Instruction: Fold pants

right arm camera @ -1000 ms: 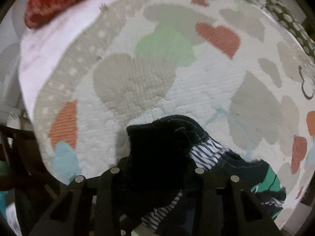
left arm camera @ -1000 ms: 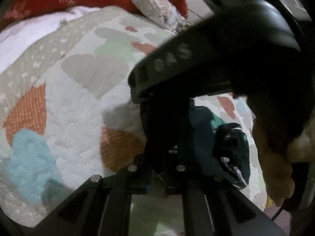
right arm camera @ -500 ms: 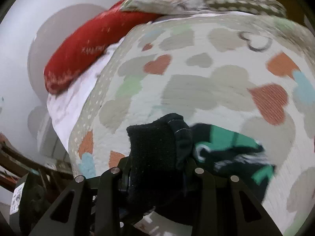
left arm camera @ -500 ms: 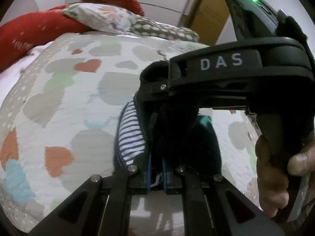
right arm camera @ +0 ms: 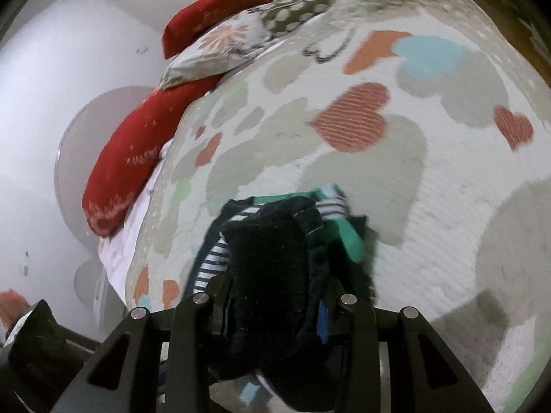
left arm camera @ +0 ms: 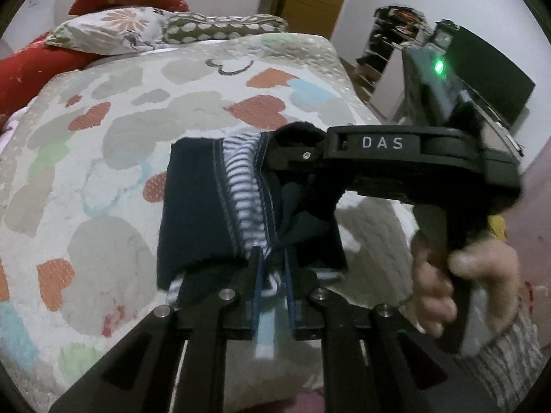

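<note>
Left wrist view: both grippers' fingers [left arm camera: 256, 268] clamp the dark pants [left arm camera: 196, 206] above the heart-patterned bedspread [left arm camera: 103, 158]

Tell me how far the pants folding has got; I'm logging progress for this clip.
No finished fold shows yet. In hand: the dark navy pants with striped lining hang bunched between the left gripper and the right gripper, both clamped on the cloth above the heart-patterned quilt. Left: spreading them flat on the quilt and folding.
</note>
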The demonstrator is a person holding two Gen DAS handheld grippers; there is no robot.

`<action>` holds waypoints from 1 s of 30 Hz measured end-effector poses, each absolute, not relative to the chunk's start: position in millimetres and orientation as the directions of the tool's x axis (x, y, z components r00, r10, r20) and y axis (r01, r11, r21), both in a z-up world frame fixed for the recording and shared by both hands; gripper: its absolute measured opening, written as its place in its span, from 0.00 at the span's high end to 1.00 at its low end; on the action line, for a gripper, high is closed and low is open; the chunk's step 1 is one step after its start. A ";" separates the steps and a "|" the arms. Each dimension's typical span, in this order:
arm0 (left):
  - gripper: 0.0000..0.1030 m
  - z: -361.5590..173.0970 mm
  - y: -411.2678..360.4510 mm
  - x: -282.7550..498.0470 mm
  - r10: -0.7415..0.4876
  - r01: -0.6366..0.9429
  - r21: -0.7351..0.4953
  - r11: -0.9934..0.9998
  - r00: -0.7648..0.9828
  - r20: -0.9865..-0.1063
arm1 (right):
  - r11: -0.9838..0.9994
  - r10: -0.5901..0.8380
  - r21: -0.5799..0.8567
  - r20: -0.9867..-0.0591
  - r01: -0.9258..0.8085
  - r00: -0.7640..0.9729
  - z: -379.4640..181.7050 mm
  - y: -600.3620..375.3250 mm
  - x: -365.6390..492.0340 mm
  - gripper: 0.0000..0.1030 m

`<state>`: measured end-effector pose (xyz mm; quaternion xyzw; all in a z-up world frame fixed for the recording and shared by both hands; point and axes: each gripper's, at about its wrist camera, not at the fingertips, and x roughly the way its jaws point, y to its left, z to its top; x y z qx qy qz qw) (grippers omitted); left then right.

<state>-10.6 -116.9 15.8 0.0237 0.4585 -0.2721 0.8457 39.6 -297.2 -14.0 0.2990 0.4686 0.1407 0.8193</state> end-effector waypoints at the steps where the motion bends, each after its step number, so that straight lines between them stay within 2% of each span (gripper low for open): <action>1: 0.85 17.5 -113.5 -12.2 -0.441 0.482 -0.211 0.850 0.433 -0.786 | 0.770 0.516 0.635 -0.674 0.058 0.529 -17.9 -301.7 37.2 0.60; 4: 0.70 22.7 -102.2 -12.1 -0.453 0.474 -0.226 0.851 0.443 -0.774 | 0.734 0.523 0.674 -0.641 0.085 0.561 -24.9 -314.0 28.6 0.49; 5: 0.68 23.9 -97.5 -7.9 -0.450 0.461 -0.231 0.857 0.451 -0.771 | 0.716 0.520 0.689 -0.631 0.109 0.576 -26.9 -321.1 24.3 0.44; 7: 0.68 26.8 -93.3 -1.5 -0.454 0.444 -0.248 0.861 0.452 -0.768 | 0.701 0.482 0.697 -0.620 0.153 0.619 -25.4 -335.0 13.5 0.42; 10: 0.68 31.0 -92.6 16.7 -0.458 0.412 -0.281 0.867 0.435 -0.775 | 0.726 0.379 0.663 -0.608 0.184 0.698 -8.6 -349.1 -8.8 0.42; 11: 0.68 32.6 -95.7 25.5 -0.461 0.405 -0.291 0.867 0.428 -0.777 | 0.734 0.354 0.656 -0.591 0.176 0.725 -0.6 -351.0 -18.2 0.44; 12: 0.68 33.5 -99.3 32.7 -0.460 0.404 -0.292 0.867 0.423 -0.781 | 0.737 0.345 0.656 -0.573 0.163 0.743 5.9 -351.2 -25.4 0.50; 14: 0.68 33.5 -113.0 48.7 -0.434 0.408 -0.262 0.875 0.421 -0.796 | 0.743 0.343 0.657 -0.539 0.129 0.769 15.0 -345.8 -38.5 0.58; 17: 0.68 27.1 -138.4 66.2 -0.397 0.427 -0.209 0.880 0.417 -0.818 | 0.718 0.410 0.693 -0.494 0.062 0.767 11.4 -331.6 -47.0 0.59; 19: 0.68 21.0 -150.0 67.6 -0.369 0.437 -0.176 0.882 0.411 -0.834 | 0.723 0.430 0.688 -0.519 0.062 0.739 -0.3 -321.4 -44.3 0.59; 23: 0.65 -1.1 -145.8 51.7 -0.280 0.404 -0.096 0.910 0.425 -0.861 | 0.749 0.414 0.646 -0.629 0.147 0.658 -34.2 -311.6 -37.2 0.59; 24: 0.62 -7.5 -139.7 46.6 -0.266 0.396 -0.085 0.914 0.429 -0.863 | 0.751 0.410 0.642 -0.637 0.155 0.652 -40.0 -311.2 -37.2 0.59; 26: 0.54 -11.5 -128.5 38.6 -0.275 0.396 -0.097 0.913 0.423 -0.863 | 0.756 0.408 0.638 -0.632 0.144 0.658 -41.5 -311.1 -38.2 0.59; 30: 0.54 -6.4 -105.7 21.5 -0.319 0.455 -0.123 0.882 0.385 -0.866 | 0.793 0.385 0.595 -0.656 0.131 0.649 -38.2 -306.0 -37.1 0.59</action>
